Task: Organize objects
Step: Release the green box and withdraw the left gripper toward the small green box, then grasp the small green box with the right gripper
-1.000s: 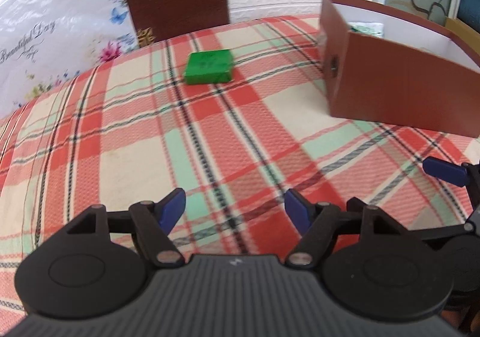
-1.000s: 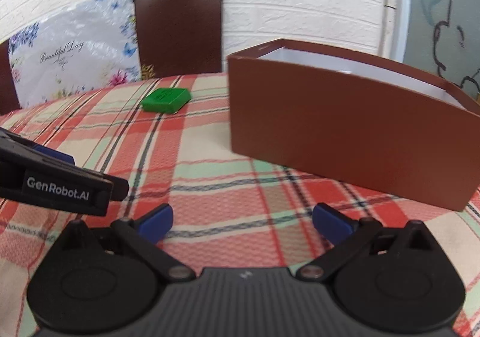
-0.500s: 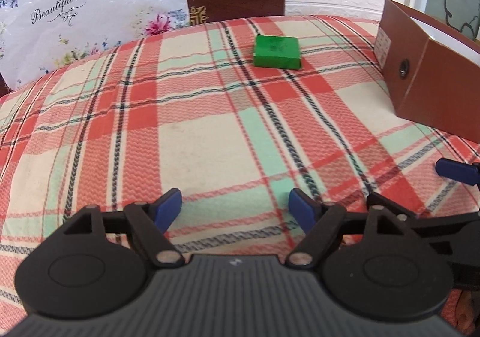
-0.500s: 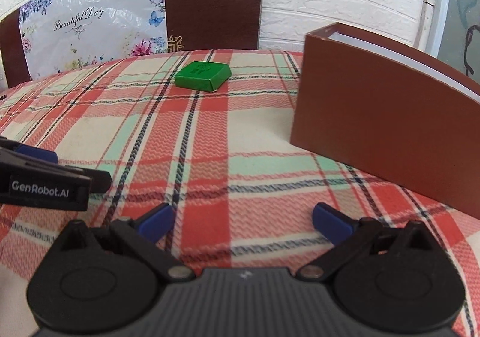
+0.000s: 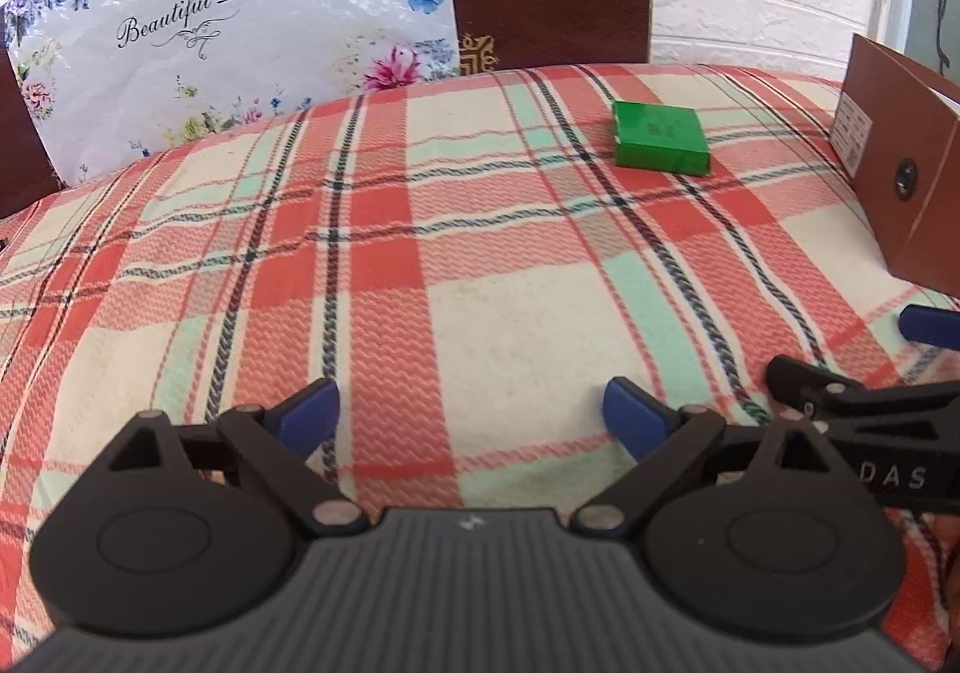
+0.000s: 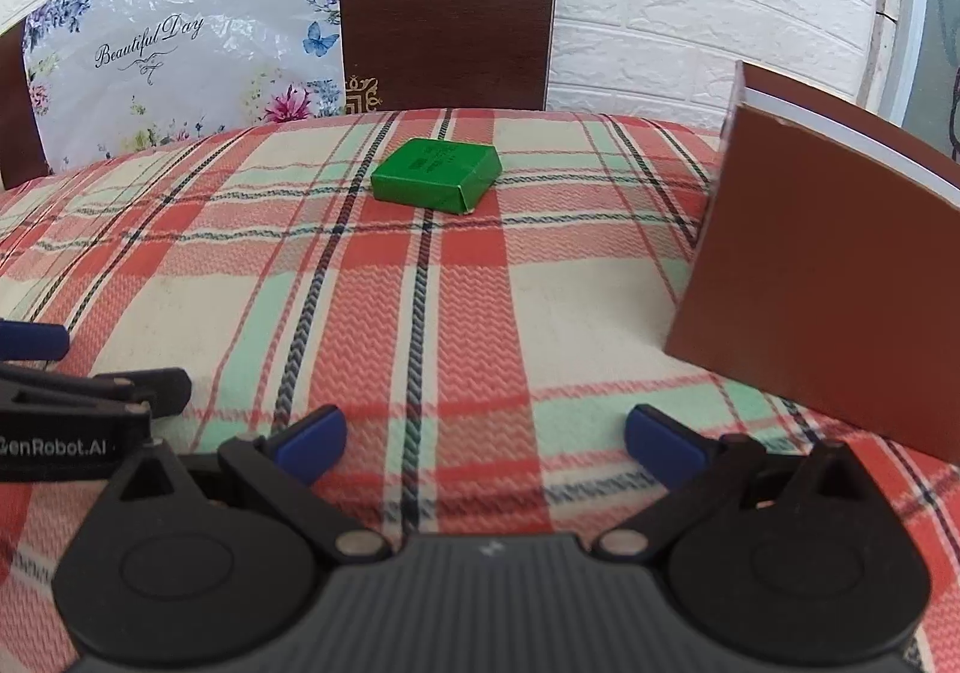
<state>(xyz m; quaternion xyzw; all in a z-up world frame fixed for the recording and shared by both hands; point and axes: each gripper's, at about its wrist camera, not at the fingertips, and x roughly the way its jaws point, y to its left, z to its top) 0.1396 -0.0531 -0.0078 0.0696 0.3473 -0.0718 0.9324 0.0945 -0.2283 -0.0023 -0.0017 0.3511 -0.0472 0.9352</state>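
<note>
Green box (image 6: 437, 174) was the thing I had to tidy away, and it lay flat on the plaid tablecloth (image 5: 492, 313) near the far edge, in front of the dark chair back (image 6: 447, 1), well apart from both my grippers. A second before, it had sat off to the left of my left wrist view with the brown box (image 6: 834, 277) filling much of the right; now the green box stood up and to the right of centre there, and the brown box had slid to the right edge of both views. So I had swung both hands leftward across the table, away from the brown box and toward the green one. My left gripper (image 5: 474, 412) was opening as I went, its blue pads much farther apart than a second earlier, with only cloth between them. My right gripper (image 6: 486, 436) hung spread wide and empty as before, and in its view the green box lay almost dead ahead. I took this to mean that the reach for the green box had begun but no grasp yet, and that the brown box, open at the top, was the likely place for it.
</note>
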